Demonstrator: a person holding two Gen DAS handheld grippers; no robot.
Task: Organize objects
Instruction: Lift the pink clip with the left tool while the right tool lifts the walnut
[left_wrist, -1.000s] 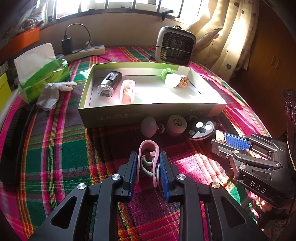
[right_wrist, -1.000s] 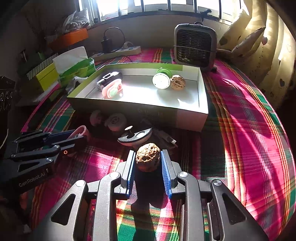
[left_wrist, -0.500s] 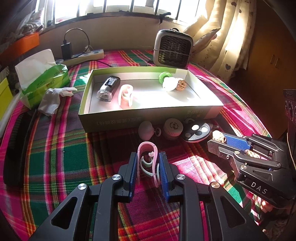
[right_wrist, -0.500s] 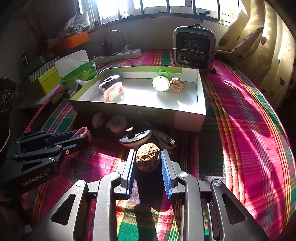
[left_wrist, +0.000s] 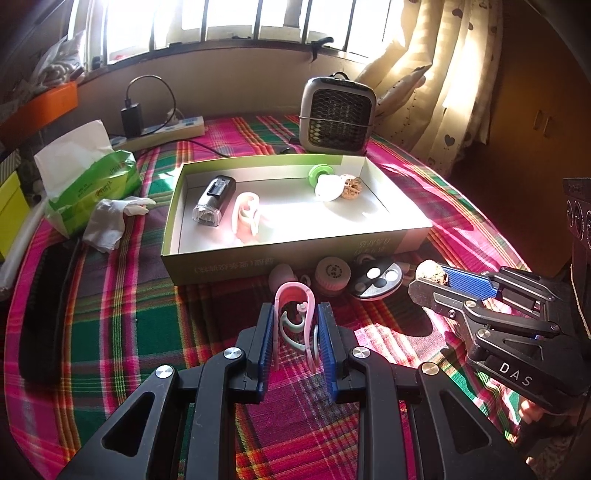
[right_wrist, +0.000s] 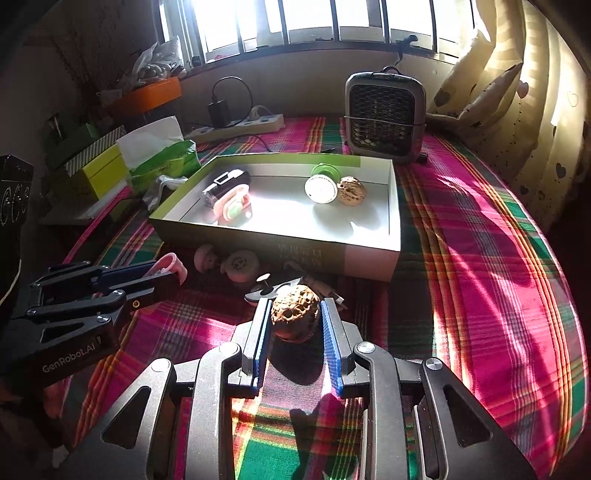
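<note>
A looped pink plastic clip (left_wrist: 293, 317) is clenched between the ribbed blue jaws of the left gripper (left_wrist: 294, 332), above the plaid cloth. A wrinkled round walnut (right_wrist: 294, 316) is grasped by the right gripper (right_wrist: 294, 332). Between both and the shallow cardboard box (left_wrist: 295, 254), small round items are crowded.

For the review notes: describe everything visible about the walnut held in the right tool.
The walnut is a rounded, tan-brown nut with a deeply wrinkled, pitted shell that looks hard and whole. It sits clamped between the blue ridged pads of the right tool, touched on both sides, and is held clear above the plaid cloth, on which it casts a shadow. It is in front of the open box, just short of the small items by the box's near wall. The left view shows it at the tool's tip.
</note>
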